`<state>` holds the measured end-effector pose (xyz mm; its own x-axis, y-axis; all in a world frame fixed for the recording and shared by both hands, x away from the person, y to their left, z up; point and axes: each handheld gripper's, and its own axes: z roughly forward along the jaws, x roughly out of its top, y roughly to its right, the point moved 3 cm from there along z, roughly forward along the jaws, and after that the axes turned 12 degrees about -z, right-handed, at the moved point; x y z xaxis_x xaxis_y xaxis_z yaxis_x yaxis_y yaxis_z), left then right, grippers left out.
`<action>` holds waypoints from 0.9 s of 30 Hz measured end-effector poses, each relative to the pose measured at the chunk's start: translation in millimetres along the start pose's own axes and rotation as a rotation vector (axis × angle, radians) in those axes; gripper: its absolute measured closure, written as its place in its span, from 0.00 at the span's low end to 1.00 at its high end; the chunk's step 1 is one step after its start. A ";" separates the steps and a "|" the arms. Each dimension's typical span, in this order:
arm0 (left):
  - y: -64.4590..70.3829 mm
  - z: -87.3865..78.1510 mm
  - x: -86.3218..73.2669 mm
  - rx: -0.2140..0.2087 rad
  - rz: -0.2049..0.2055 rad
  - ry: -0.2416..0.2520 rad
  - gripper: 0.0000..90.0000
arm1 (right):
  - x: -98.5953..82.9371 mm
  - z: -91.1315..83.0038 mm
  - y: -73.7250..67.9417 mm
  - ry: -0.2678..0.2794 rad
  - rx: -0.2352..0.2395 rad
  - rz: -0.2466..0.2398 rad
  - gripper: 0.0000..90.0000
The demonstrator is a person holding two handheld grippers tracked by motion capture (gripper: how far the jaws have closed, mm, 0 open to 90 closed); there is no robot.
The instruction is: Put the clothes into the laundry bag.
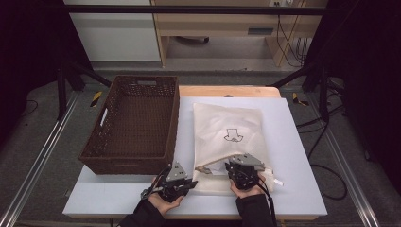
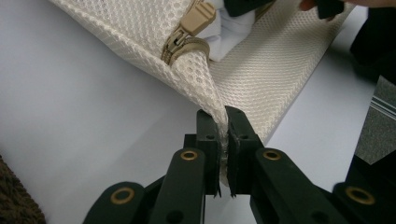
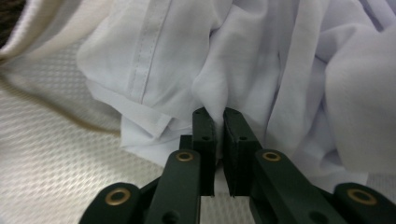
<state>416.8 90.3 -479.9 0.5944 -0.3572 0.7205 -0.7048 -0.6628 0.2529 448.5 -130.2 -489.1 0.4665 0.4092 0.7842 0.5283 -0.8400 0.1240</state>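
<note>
Right gripper view: white garment (image 3: 261, 60) partly inside mesh bag (image 3: 51, 154).

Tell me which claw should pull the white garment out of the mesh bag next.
Right claw: probably, being shut on the white garment inside the mesh bag. Left claw pinches the bag's corner, anchoring it.

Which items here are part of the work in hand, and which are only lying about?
In use:
- mesh laundry bag, its corner pinched by the left gripper
- white garment at the bag's mouth, a fold pinched by the right gripper

Lying about:
- brown wicker basket, beside the bag
- white board under both
</note>
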 end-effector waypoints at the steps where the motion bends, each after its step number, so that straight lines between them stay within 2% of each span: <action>1: 0.0 -0.7 -0.3 0.003 0.004 -0.004 0.94 | 2.3 4.0 0.0 -0.001 -0.014 -0.002 0.96; 6: -4.4 -3.0 -2.9 0.003 -0.006 -0.006 0.94 | 12.8 23.4 7.0 0.014 -0.073 0.015 0.96; 10: -5.0 0.3 -6.0 0.005 -0.004 -0.005 0.94 | 12.1 25.0 8.0 0.016 -0.076 0.010 0.93; 11: -4.8 1.4 -6.7 0.005 -0.007 -0.006 0.93 | 11.8 21.7 6.6 0.024 -0.072 -0.005 0.88; 14: -6.0 1.9 -6.8 -0.005 -0.016 0.004 0.91 | 8.6 11.5 4.8 0.049 -0.049 -0.012 0.78; 16: -6.7 1.7 -6.5 -0.009 -0.019 0.003 0.90 | 6.9 7.3 5.2 0.060 -0.044 -0.010 0.76; 17: -6.8 1.5 -6.5 -0.010 -0.022 0.004 0.90 | 5.5 1.9 6.3 0.070 -0.025 0.001 0.74; 18: -6.5 0.8 -6.4 -0.012 -0.021 0.010 0.88 | 2.8 -8.8 8.9 0.081 -0.007 0.009 0.73; 19: -6.5 0.8 -6.4 -0.012 -0.021 0.010 0.88 | 2.8 -8.8 8.9 0.081 -0.007 0.009 0.73; 22: -6.7 0.0 -6.3 -0.010 -0.023 0.013 0.85 | -4.1 -25.6 12.0 0.085 0.023 0.021 0.73; 24: -7.4 -1.0 -6.9 -0.004 -0.022 0.015 0.82 | -13.9 -43.3 16.4 0.076 0.012 0.019 0.74; 25: -7.4 -1.0 -6.9 -0.004 -0.022 0.015 0.81 | -13.9 -43.3 16.4 0.076 0.012 0.019 0.74; 26: -7.8 -1.8 -6.7 0.003 -0.024 0.024 0.79 | -20.0 -56.0 22.9 0.076 -0.013 0.030 0.75; 27: -7.8 -1.8 -6.7 0.003 -0.024 0.024 0.78 | -20.0 -56.0 22.9 0.076 -0.013 0.030 0.75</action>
<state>417.6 99.1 -485.6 0.6013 -0.3252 0.7299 -0.6896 -0.6726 0.2684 411.6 -177.6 -467.9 0.4265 0.3561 0.8314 0.5053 -0.8562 0.1075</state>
